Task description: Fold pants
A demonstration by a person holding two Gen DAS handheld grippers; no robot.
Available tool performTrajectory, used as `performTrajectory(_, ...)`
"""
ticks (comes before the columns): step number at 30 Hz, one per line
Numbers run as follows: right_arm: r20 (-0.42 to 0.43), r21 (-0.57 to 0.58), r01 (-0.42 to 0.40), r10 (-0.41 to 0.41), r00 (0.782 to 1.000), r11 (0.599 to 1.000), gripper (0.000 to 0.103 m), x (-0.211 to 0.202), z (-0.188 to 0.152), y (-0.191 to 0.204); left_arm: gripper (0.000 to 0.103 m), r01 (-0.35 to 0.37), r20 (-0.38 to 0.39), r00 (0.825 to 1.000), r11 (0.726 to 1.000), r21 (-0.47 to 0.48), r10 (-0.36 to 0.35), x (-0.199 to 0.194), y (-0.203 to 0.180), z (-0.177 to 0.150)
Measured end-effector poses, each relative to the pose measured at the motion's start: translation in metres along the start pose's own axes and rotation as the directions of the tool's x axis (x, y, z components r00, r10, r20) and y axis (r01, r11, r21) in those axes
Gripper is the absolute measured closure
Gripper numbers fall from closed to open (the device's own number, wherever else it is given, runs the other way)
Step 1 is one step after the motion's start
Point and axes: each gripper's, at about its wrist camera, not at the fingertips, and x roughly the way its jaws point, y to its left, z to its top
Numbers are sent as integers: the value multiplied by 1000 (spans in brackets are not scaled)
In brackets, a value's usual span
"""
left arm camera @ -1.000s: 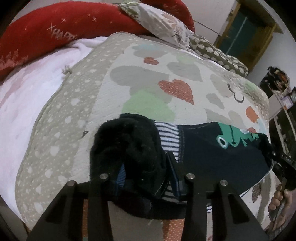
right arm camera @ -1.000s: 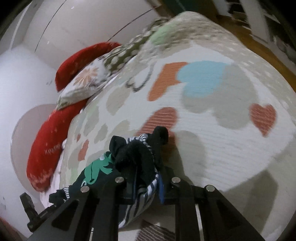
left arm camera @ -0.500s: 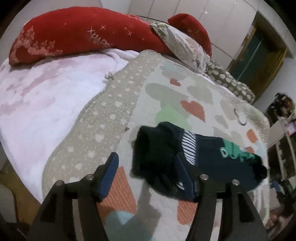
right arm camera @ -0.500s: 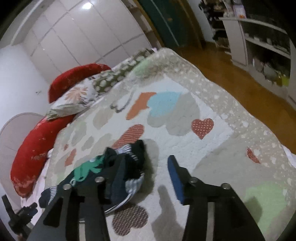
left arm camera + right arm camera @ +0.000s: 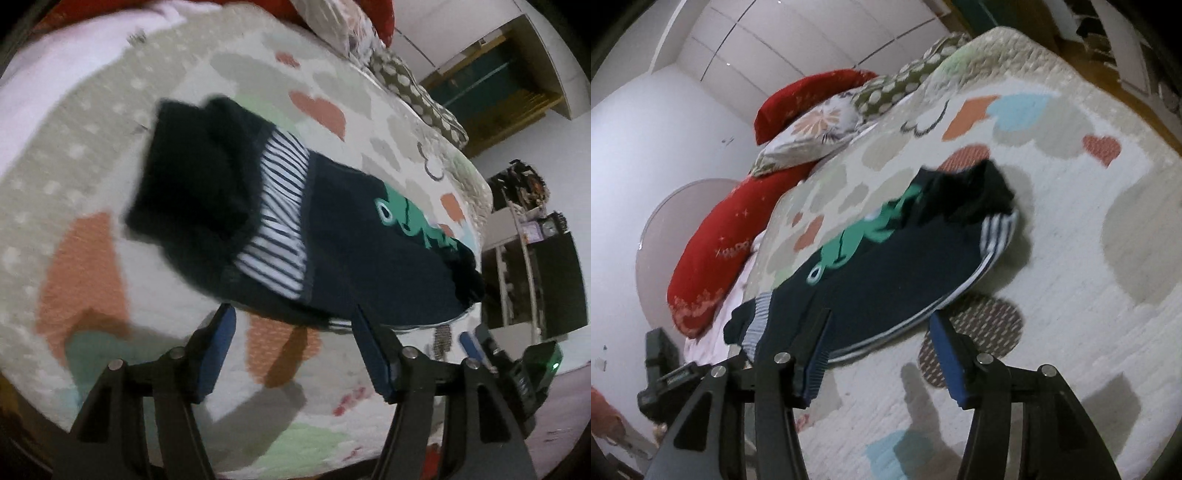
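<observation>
The dark navy pants [image 5: 332, 236] lie folded on the heart-patterned quilt [image 5: 92, 177], with a striped band, a green dinosaur print and a fuzzy black end at the left. My left gripper [image 5: 295, 354] is open and empty, just in front of their near edge. In the right wrist view the pants [image 5: 886, 273] lie flat ahead. My right gripper [image 5: 882, 354] is open and empty, its left finger at the pants' near edge.
Red pillows [image 5: 716, 251] and a floral pillow [image 5: 812, 136] lie at the head of the bed. A pink blanket [image 5: 55, 74] lies left of the quilt. Shelves and furniture [image 5: 535, 258] stand beyond the bed's far side. The right gripper also shows in the left wrist view [image 5: 517, 365].
Both grippers opened and let go of the pants, then drew back. The pants now lie on the quilt, and both cameras have swung closer along their near edge.
</observation>
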Motion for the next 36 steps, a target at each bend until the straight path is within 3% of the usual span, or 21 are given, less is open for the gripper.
performTrajectory(5, -20, -2, -17, 17, 1000, 1000, 46, 6, -7, 4, 46, -6, -13, 1000, 1000, 4, 6, 13, -11, 6)
performTrajectory(9, -17, -10, -15, 15, 1000, 1000, 46, 6, -11, 7, 61, -5, -27, 1000, 1000, -6, 4, 12, -12, 12)
performTrajectory(12, -25, -9, -17, 17, 1000, 1000, 46, 9, -12, 8, 61, 16, -35, 999, 1000, -19, -17, 0, -9, 9)
performTrajectory(17, -39, -2, -25, 25, 999, 1000, 46, 14, -15, 9, 61, 45, 16, 999, 998, -39, -44, -24, -5, -1)
performTrajectory(23, -60, 2, -31, 31, 998, 1000, 46, 22, -19, 12, 61, 66, -36, 997, 997, -42, -67, -5, -12, 5)
performTrajectory(30, -52, -12, -35, 34, 998, 999, 46, 15, -21, 14, 61, 63, -34, 997, 996, -70, -65, 10, -11, 15)
performTrajectory(33, -60, -8, -74, 73, 996, 997, 46, 17, -21, 17, 61, 70, -9, 997, 996, -59, -70, 8, -14, 18)
performTrajectory(36, -86, 4, -117, 117, 989, 993, 46, 24, -22, 21, 61, 60, -40, 997, 996, -62, -63, 19, -16, 19)
